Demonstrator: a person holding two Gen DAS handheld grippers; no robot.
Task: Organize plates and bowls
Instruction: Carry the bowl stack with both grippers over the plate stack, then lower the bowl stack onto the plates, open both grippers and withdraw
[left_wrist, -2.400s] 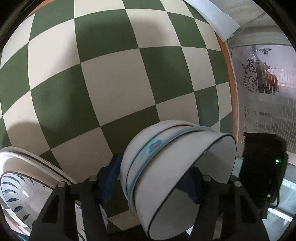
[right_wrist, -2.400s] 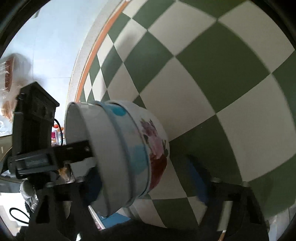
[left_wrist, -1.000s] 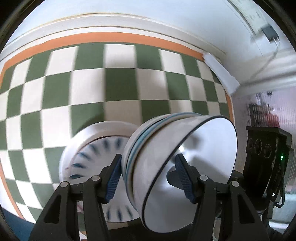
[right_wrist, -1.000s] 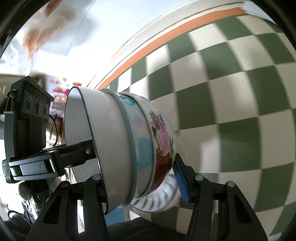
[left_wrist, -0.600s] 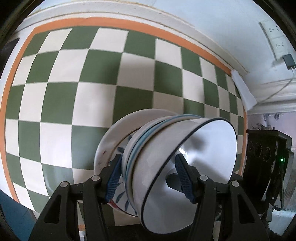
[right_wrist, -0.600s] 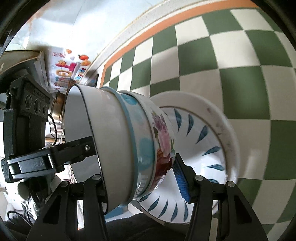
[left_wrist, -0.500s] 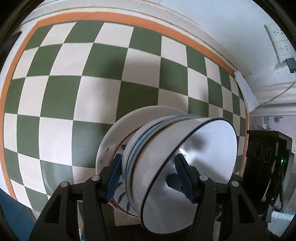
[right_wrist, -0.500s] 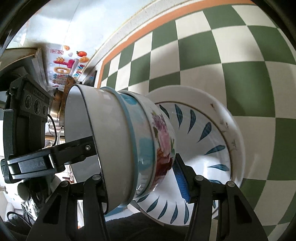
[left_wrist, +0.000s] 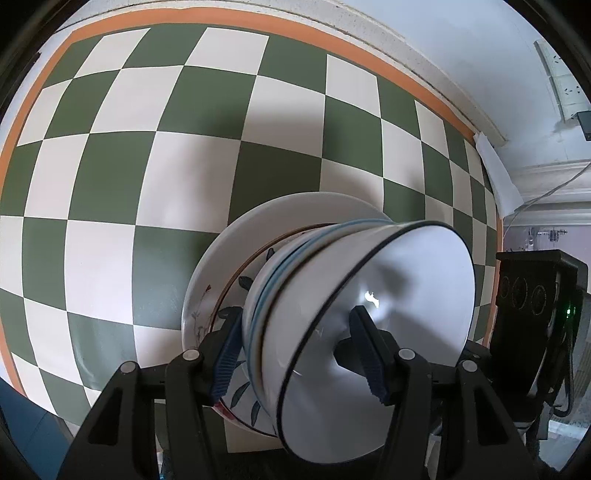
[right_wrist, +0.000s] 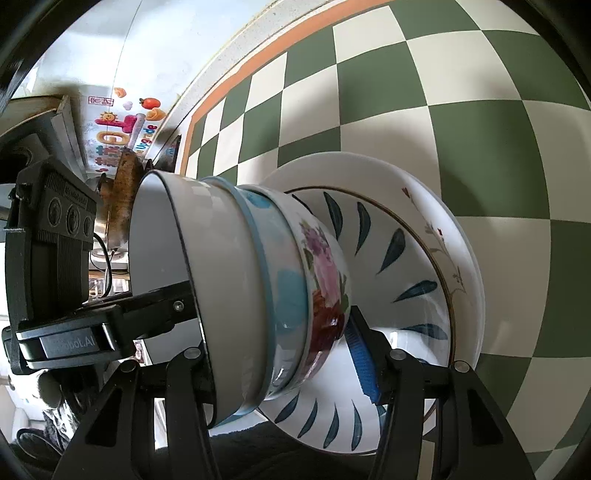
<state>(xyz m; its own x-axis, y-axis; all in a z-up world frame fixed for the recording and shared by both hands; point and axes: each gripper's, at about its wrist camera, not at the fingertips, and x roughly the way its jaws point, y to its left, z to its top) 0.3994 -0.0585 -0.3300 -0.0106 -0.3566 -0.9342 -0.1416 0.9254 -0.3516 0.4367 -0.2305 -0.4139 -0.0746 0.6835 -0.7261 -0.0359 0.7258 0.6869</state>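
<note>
Both grippers hold one stack of nested bowls (left_wrist: 388, 302), white with a dark rim on top, a blue-banded one under it and a flowered one at the bottom (right_wrist: 325, 280). My left gripper (left_wrist: 299, 354) is shut on the stack's wall, one finger inside the top bowl. My right gripper (right_wrist: 280, 354) is shut on the opposite wall. The stack hangs just over a stack of plates (left_wrist: 221, 280) with blue leaf marks (right_wrist: 406, 258) on the checkered table; I cannot tell if it touches.
The green and white checkered tablecloth (left_wrist: 147, 166) has an orange border and ends at a white wall (left_wrist: 443, 44). A folded white paper (left_wrist: 495, 173) lies at the far right edge. Kitchen items and colourful stickers (right_wrist: 122, 125) stand beyond the table's left end.
Both grippers carried the bowl stack across the table to the plates, and it now sits lower and closer over the plate stack. The grip has not changed.
</note>
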